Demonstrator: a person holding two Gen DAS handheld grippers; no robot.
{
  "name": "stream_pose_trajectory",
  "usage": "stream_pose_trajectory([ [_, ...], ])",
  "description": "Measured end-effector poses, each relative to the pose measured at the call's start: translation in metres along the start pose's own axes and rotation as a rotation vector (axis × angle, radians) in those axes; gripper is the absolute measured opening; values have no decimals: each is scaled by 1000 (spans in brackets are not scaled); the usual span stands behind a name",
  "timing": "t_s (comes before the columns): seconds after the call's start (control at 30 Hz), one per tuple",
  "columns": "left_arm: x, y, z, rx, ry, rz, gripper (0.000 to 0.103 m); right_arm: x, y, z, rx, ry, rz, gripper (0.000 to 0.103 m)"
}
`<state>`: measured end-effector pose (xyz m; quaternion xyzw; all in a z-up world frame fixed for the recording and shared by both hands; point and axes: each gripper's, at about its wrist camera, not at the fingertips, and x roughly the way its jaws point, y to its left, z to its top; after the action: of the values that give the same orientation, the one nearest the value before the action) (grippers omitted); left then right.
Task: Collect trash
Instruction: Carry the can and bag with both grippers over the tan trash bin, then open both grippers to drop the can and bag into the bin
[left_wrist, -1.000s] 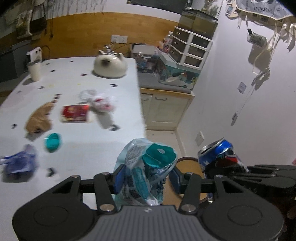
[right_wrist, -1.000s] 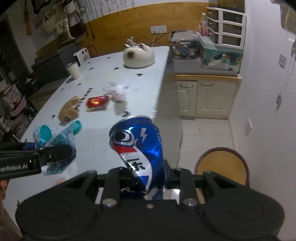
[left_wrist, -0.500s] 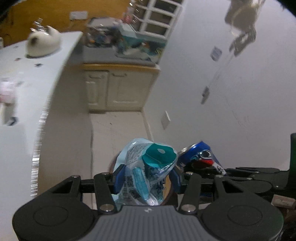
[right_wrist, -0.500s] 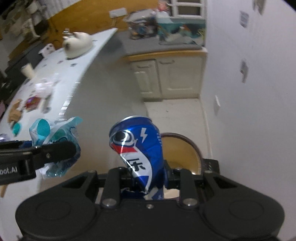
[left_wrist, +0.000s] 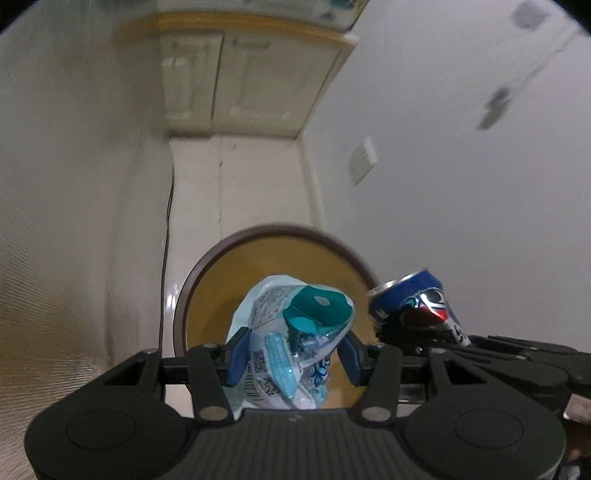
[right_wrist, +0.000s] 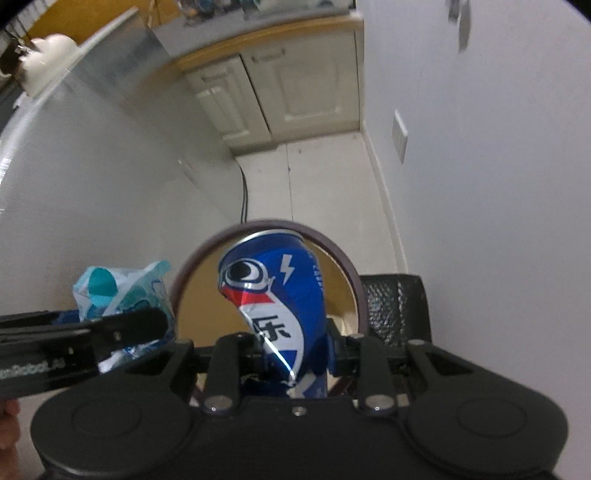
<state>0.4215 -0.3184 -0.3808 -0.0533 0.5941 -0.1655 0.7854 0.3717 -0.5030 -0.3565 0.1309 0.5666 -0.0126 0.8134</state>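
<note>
- trash is in both claws: a crinkly plastic wrapper (left_wrist: 291, 339) with a teal blob on it, and a squashed blue can (right_wrist: 280, 295).
- left gripper (left_wrist: 293, 356) pinches the wrapper between its blue pads (left_wrist: 236, 354), right over the round bin (left_wrist: 207, 280).
- right gripper (right_wrist: 295, 354) is squeezed tight on the can, and the can sits in front of the same bin's brown rim (right_wrist: 343, 266).
- seen from the left, the can (left_wrist: 417, 306) is just beside the wrapper, on its right.
- bin is yellow-brown inside and stands on a pale floor (left_wrist: 255, 177).
- a tall white table side (left_wrist: 74, 184) is on the left and a white wall (left_wrist: 461, 166) is on the right, with a socket plate (left_wrist: 364, 160) on it.
- cream cupboard doors (left_wrist: 236, 77) are at the far end of the floor.
- a dark box (right_wrist: 395, 306) sits by the bin, near the wall.
- a thin black wire (right_wrist: 243, 192) runs down to the floor.
- a second ago both claws were up above the table top, with more trash lying on it. now they have come down low over the bin, and the table top is almost out of sight.
- both grips look the same as before.
</note>
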Motion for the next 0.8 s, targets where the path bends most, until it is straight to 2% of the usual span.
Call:
stream_pose_trajectory([
  [0.2, 69, 24, 6, -16, 76, 24, 52, 81, -3, 4, -1, 92, -19, 27],
  [0.43, 118, 38, 8, -57, 138, 33, 52, 144, -5, 4, 20, 167, -55, 28],
  [0.6, 128, 29, 15, -34, 118, 52, 51, 162, 1, 4, 7, 162, -62, 27],
  [0.67, 129, 31, 19, -43, 127, 47, 52, 165, -2, 7, 51, 166, -52, 27],
  [0.8, 128, 36, 20, -52, 151, 52, 61, 166, -1, 11, 74, 187, -47, 28],
])
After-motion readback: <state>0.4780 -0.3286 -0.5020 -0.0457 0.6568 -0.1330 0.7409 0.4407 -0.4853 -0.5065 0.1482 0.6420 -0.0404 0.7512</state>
